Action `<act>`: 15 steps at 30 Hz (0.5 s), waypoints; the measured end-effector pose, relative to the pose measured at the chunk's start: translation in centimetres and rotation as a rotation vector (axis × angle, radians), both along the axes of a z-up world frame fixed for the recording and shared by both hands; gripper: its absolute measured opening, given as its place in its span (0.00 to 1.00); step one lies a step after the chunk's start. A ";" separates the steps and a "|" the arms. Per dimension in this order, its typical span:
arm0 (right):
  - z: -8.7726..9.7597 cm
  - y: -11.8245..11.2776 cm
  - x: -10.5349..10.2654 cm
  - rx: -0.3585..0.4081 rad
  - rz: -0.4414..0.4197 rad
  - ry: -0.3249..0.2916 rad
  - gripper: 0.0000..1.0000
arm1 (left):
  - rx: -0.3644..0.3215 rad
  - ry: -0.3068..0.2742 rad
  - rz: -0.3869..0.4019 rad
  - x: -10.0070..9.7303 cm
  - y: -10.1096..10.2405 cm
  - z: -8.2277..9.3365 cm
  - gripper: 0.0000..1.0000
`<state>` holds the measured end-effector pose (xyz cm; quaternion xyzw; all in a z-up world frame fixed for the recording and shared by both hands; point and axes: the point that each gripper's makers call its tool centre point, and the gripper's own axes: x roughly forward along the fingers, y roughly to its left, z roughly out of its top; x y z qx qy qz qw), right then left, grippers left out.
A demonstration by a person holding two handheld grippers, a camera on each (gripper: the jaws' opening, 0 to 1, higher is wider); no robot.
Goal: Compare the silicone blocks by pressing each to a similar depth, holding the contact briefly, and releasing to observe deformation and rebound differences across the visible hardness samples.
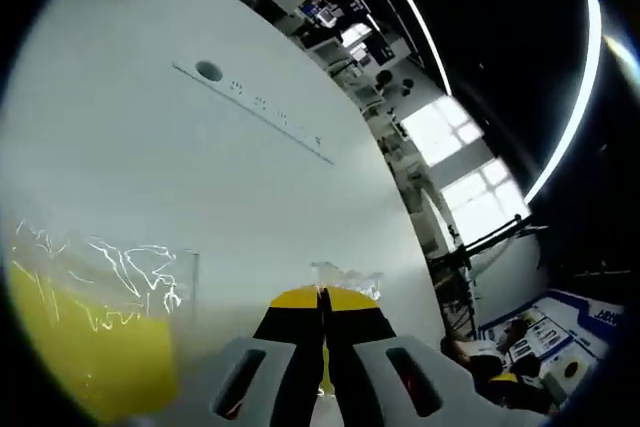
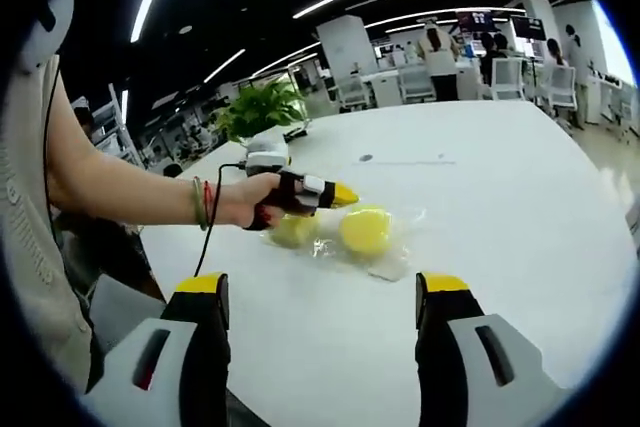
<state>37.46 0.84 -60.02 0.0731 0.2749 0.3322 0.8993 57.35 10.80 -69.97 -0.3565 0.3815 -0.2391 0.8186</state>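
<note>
In the right gripper view two round yellow silicone blocks lie in clear plastic wrap on the white table [image 2: 500,207]. One block [image 2: 365,230] is to the right and a paler one [image 2: 293,231] to the left. A hand holds my left gripper [image 2: 341,195] just above them, its yellow-tipped jaws shut and pointing right. My right gripper [image 2: 323,285] stands open in the foreground, short of the blocks, with nothing between its jaws. In the left gripper view my left gripper [image 1: 322,298] has its jaws pressed together. A wrapped yellow block [image 1: 95,347] sits at lower left, with crinkled plastic [image 1: 350,275] just past the tips.
A potted plant [image 2: 262,107] stands at the table's far left. A cable hole [image 2: 366,158] sits mid-table beyond the blocks, also visible as the cable hole [image 1: 209,70]. A person's bare arm [image 2: 120,187] reaches in from the left. Chairs and people are far behind.
</note>
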 end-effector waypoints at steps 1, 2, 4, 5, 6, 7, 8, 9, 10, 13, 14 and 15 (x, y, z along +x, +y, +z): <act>-0.1 0.0 0.0 0.000 0.002 0.003 0.71 | 0.007 -0.001 -0.006 0.1 -0.1 -0.2 0.00; -0.2 0.1 0.0 0.002 0.002 0.006 0.70 | 0.012 -0.001 -0.009 0.2 -0.1 -0.3 0.00; -0.3 0.3 -0.1 0.001 0.006 0.004 0.69 | 0.032 -0.006 -0.016 0.3 -0.1 -0.7 0.00; -0.2 0.4 -0.1 -0.004 0.010 -0.008 0.67 | 0.035 -0.009 -0.019 0.3 -0.1 -0.8 0.00; -0.2 0.5 0.0 -0.005 0.010 -0.009 0.67 | 0.044 -0.005 -0.016 0.4 0.0 -1.0 0.00; -0.2 0.5 0.0 -0.003 0.010 -0.007 0.67 | 0.057 -0.002 -0.015 0.4 0.1 -1.2 0.00; -0.3 0.6 0.0 0.001 0.012 -0.003 0.68 | 0.072 0.010 -0.011 0.3 0.3 -1.6 0.00; -0.4 0.7 0.0 0.001 0.014 -0.003 0.68 | 0.078 0.014 -0.008 0.3 0.4 -1.8 0.00; -0.4 0.7 0.0 -0.001 0.015 -0.002 0.68 | 0.087 0.019 -0.005 0.3 0.5 -2.1 0.00; -0.6 0.9 0.0 0.000 0.020 0.006 0.68 | 0.091 0.023 -0.001 0.4 0.6 -2.4 0.00; -0.6 0.9 0.0 -0.001 0.021 0.006 0.68 | 0.094 0.024 -0.002 0.4 0.6 -2.4 0.00; -0.6 1.0 0.0 0.001 0.022 0.006 0.68 | 0.111 0.019 -0.010 0.4 0.6 -2.5 0.00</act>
